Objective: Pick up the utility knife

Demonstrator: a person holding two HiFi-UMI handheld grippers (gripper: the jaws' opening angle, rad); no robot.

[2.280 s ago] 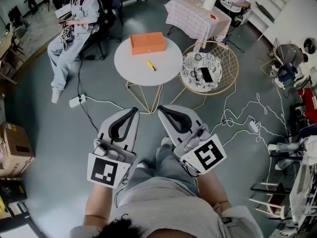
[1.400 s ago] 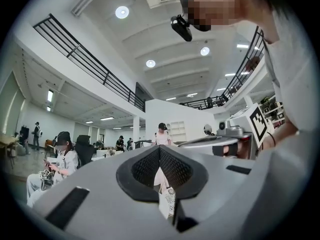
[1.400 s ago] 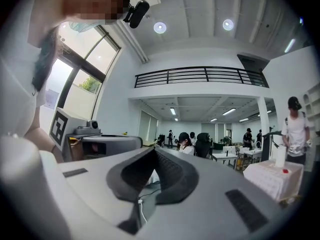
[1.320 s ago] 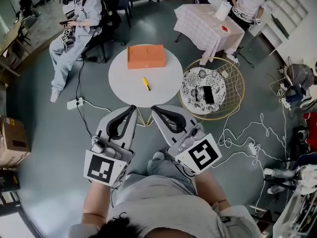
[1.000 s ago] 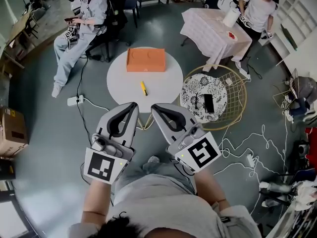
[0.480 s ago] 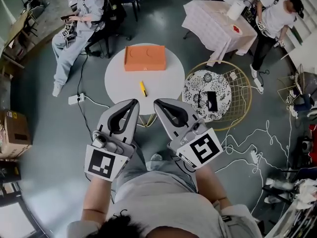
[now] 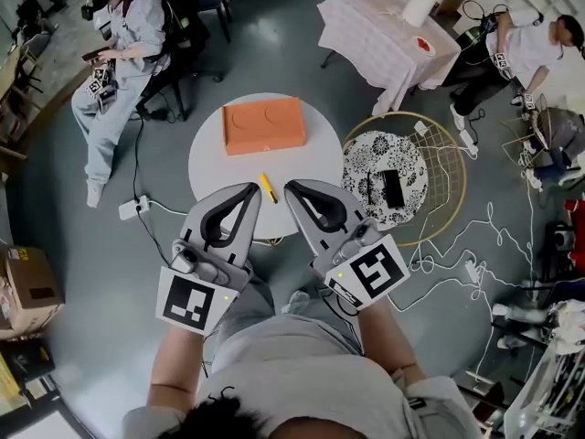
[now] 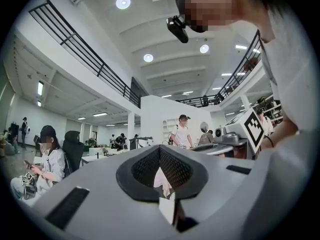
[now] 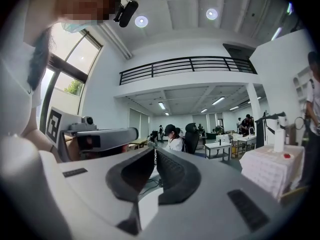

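My left gripper (image 7: 252, 191) and right gripper (image 7: 291, 188) are both pinched shut, nothing in them. The yellow utility knife (image 7: 267, 187) is lying on the round white table (image 7: 210, 149), near the orange box (image 7: 263, 124).

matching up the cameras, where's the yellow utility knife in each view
Head view: the utility knife lies on the white round table, nearer than the orange box.
Left gripper view: not in it.
Right gripper view: not in it.
Shared landmark: the seated person, upper left, lower left and centre respectively.
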